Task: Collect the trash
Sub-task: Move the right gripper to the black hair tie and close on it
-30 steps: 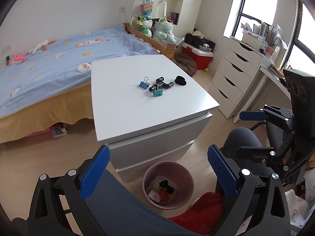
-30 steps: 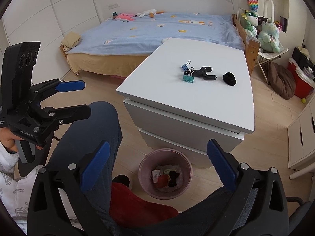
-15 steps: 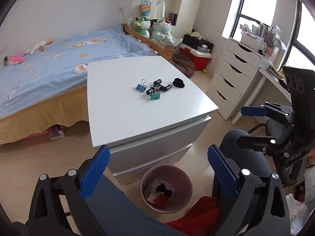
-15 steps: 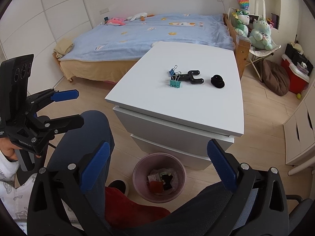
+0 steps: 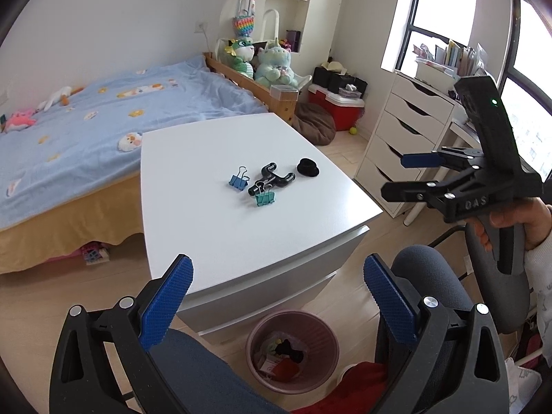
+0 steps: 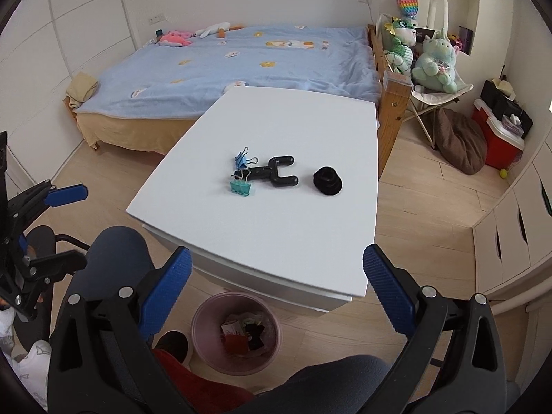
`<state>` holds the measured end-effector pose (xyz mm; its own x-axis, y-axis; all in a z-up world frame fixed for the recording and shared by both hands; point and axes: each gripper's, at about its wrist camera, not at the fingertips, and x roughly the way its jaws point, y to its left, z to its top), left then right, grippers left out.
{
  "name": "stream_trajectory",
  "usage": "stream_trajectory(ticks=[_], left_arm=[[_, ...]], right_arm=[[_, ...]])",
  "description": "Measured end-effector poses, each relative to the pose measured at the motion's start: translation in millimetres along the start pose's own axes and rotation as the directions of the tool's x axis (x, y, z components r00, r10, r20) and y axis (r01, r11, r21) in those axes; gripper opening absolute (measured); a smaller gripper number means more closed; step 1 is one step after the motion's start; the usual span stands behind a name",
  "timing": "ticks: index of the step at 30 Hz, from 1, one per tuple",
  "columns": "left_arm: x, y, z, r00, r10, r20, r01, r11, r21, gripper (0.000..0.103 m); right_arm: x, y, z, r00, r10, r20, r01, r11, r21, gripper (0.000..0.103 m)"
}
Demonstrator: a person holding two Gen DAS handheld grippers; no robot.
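Note:
On the white cabinet top (image 5: 214, 227) (image 6: 296, 241) lie a blue binder clip (image 5: 238, 180) (image 6: 242, 160), a teal binder clip (image 5: 265, 198) (image 6: 240, 186), a black forked piece (image 5: 272, 179) (image 6: 276, 172) and a black round cap (image 5: 307, 167) (image 6: 327, 180). A pink waste bin (image 5: 292, 352) (image 6: 236, 333) with scraps inside stands on the floor in front of the cabinet. My left gripper (image 5: 276, 296) is open and empty, near the cabinet's front edge. My right gripper (image 6: 276, 289) (image 5: 403, 176) is open and empty too, above the front edge.
A bed with a blue blanket (image 5: 86, 110) (image 6: 241, 58) lies behind the cabinet. A white drawer unit (image 5: 403, 124) and a red cooler (image 5: 334, 110) stand to the right. The person's knees (image 5: 424, 276) (image 6: 117, 258) and a red slipper (image 5: 362, 383) are by the bin.
Both grippers have risen and moved toward the cabinet, so its top looks larger and closer. The right gripper sits higher in the left wrist view. Both stayed open.

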<state>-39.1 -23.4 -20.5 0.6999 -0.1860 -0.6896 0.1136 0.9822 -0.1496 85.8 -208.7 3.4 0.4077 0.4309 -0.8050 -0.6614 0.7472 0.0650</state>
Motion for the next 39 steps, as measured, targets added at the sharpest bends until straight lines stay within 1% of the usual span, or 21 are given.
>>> stream_trajectory(ticks=[5,10,15,21,23,27,28,30,32,35,39], left_arm=[[2,1,-1,1.000,0.000,-0.008,0.000,1.000,-0.003,0.095],[4,3,-1,1.000,0.000,-0.014,0.000,1.000,-0.012,0.095],[6,5,-1,1.000,-0.004,-0.018,0.003,1.000,-0.019,0.095],[8,8,-2,1.000,-0.007,-0.017,0.006,0.999,-0.031,0.095],[8,9,-3,1.000,-0.006,-0.019,0.005,0.999,-0.036,0.095],[9,12,-4,1.000,-0.006,-0.023,0.005,0.999,-0.045,0.095],[10,12,-4,1.000,-0.006,-0.024,0.005,0.999,-0.047,0.095],[11,13,-5,1.000,-0.007,-0.026,0.005,0.999,-0.050,0.095],[11,13,-5,1.000,-0.007,-0.029,0.006,0.999,-0.054,0.095],[12,13,-6,0.999,-0.009,-0.031,0.007,0.998,-0.056,0.095],[13,13,-7,0.999,-0.009,-0.032,0.007,0.998,-0.057,0.095]], right_arm=[[23,-16,31,0.999,-0.015,-0.028,0.015,1.000,-0.001,0.098],[54,-29,58,0.995,-0.047,-0.084,0.048,0.999,0.003,0.098],[89,-39,77,0.984,-0.074,-0.162,0.076,0.997,0.009,0.098],[127,-51,90,0.961,-0.087,-0.262,0.101,0.994,0.043,0.097],[138,-52,91,0.953,-0.085,-0.290,0.103,0.993,0.049,0.086],[153,-54,91,0.939,-0.083,-0.333,0.109,0.992,0.059,0.078],[156,-54,90,0.937,-0.083,-0.339,0.111,0.992,0.064,0.073],[159,-55,91,0.934,-0.081,-0.347,0.111,0.992,0.066,0.069],[161,-54,89,0.932,-0.082,-0.354,0.111,0.992,0.064,0.061],[164,-54,88,0.930,-0.079,-0.359,0.110,0.992,0.066,0.054],[166,-54,86,0.929,-0.073,-0.363,0.104,0.992,0.066,0.049]])
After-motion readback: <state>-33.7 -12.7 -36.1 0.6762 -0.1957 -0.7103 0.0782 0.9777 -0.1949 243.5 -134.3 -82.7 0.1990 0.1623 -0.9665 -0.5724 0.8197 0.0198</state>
